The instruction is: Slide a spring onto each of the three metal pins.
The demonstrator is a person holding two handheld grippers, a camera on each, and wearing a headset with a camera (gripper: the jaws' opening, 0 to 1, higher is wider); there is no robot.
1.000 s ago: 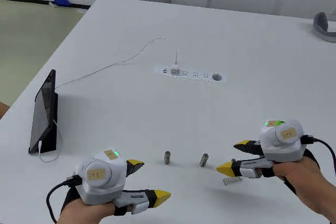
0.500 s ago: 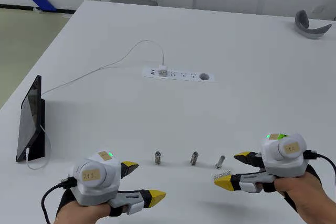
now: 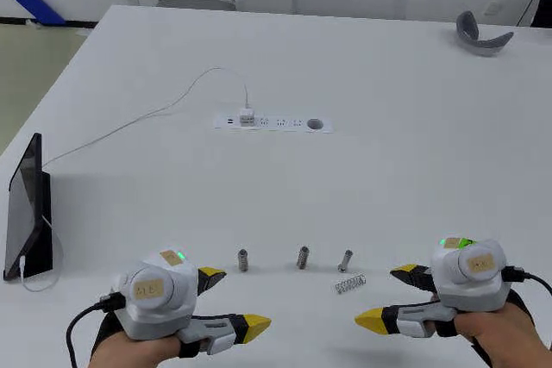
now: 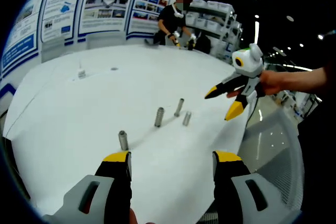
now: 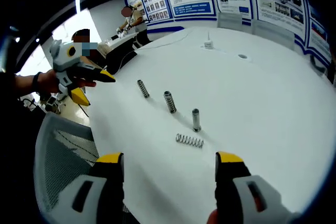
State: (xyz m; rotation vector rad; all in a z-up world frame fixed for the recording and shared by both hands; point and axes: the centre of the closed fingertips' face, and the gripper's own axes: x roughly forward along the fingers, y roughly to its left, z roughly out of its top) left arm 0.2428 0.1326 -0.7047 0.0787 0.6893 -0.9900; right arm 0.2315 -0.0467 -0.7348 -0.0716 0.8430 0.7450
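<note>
The left tool [image 3: 237,299] hung low over the white surface [image 3: 388,170], its jaws spread and empty. Ahead stood three pins in a row. The left pin [image 3: 243,259] and the middle pin [image 3: 303,257] each carried a fitted spring [image 5: 169,102], and the right pin [image 3: 346,260] was bare. A loose spring [image 3: 350,283] lay flat just beside the bare one. The right tool [image 3: 384,296] was spread too, holding nothing.
</note>
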